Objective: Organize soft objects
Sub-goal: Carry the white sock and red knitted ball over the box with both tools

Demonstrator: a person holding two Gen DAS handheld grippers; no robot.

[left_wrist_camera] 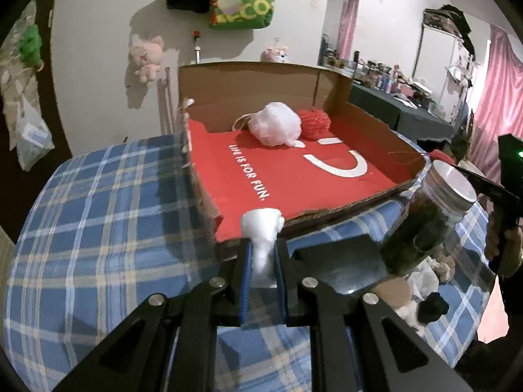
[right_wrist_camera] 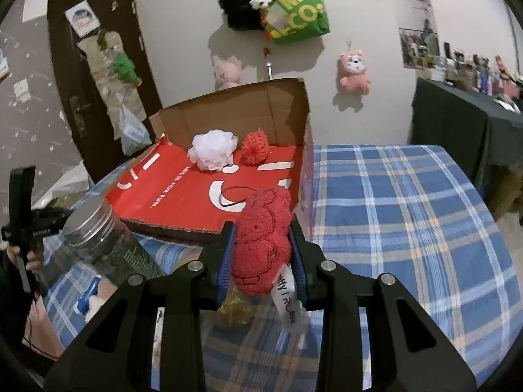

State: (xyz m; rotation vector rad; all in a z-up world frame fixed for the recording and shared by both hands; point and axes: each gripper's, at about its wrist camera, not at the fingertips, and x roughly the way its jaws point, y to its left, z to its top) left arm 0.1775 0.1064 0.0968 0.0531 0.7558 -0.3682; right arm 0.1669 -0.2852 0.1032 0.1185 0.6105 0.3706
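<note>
While both grippers hover at the near edge of the open cardboard box point(left_wrist_camera: 359, 121), the left gripper point(left_wrist_camera: 264, 248) pinching a white foam piece point(left_wrist_camera: 261, 225) and the right gripper point(right_wrist_camera: 261, 245) clamping a red plush towel point(right_wrist_camera: 261, 238), each should clear the low front wall, avoid the glass jar point(left_wrist_camera: 425, 222), then release beside the white mesh pouf point(left_wrist_camera: 274, 124).

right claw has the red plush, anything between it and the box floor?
Nothing visible. The right claw holds the red plush at the low front edge of the cardboard box. The red floor ahead lies bare; the white pouf and red pouf sit at the back.
</note>
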